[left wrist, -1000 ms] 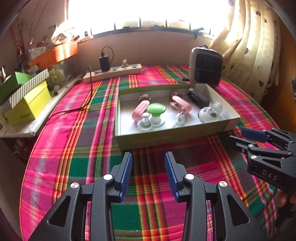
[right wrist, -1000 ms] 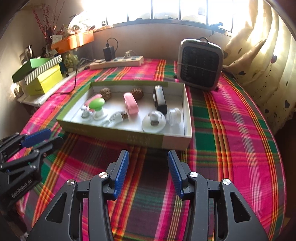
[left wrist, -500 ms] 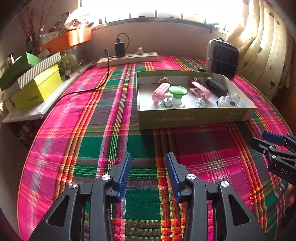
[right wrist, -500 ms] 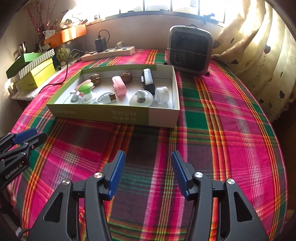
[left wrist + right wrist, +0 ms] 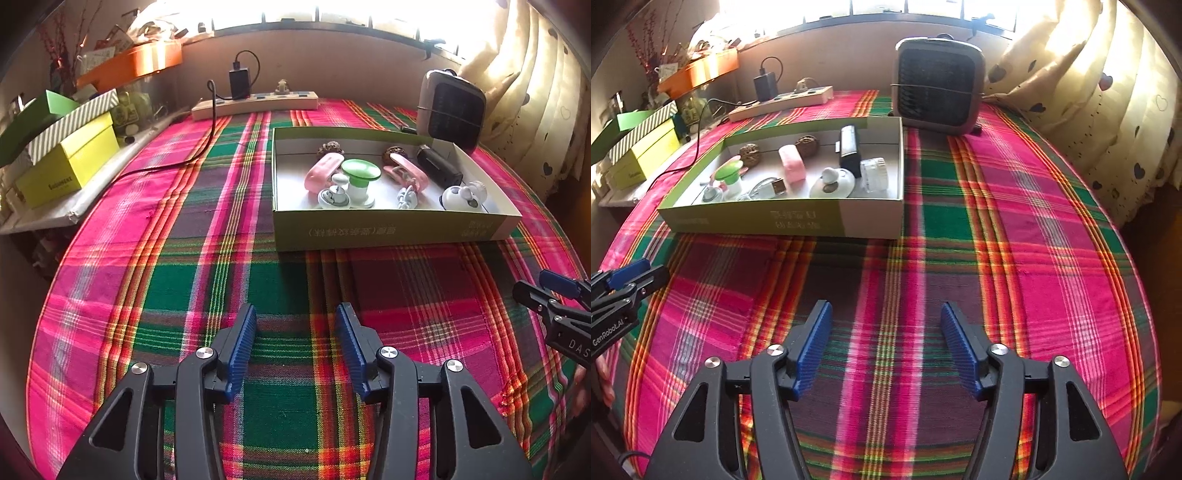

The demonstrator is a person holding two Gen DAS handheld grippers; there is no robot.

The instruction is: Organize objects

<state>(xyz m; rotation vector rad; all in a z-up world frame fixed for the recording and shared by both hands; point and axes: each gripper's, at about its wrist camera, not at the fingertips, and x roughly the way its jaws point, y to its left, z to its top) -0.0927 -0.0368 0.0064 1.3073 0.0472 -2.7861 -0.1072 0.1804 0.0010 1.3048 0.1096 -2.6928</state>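
A shallow green box (image 5: 388, 230) (image 5: 783, 221) lies on the plaid tablecloth, well ahead of both grippers. Inside it are a green-topped knob (image 5: 360, 173) (image 5: 728, 173), pink cases (image 5: 320, 176) (image 5: 792, 166), two brown carved balls (image 5: 330, 148) (image 5: 750, 153), a black bar-shaped device (image 5: 437, 170) (image 5: 848, 149), white round pieces (image 5: 461, 195) (image 5: 833, 182) and a clear jar (image 5: 873, 175). My left gripper (image 5: 295, 317) hovers over bare cloth, its jaws opening with nothing between them. My right gripper (image 5: 886, 314) is likewise opening and empty, to the right of the left one.
A small grey fan heater (image 5: 938, 88) (image 5: 452, 107) stands behind the box. A power strip (image 5: 255, 103) with a black charger and cable lies at the back. Yellow and green boxes (image 5: 66, 162) sit on a side shelf at left. A curtain (image 5: 1089, 92) hangs at right.
Both grippers' jaws have spread wider. Both views have drawn back from the green box, which now lies farther off; the objects in it have not moved.
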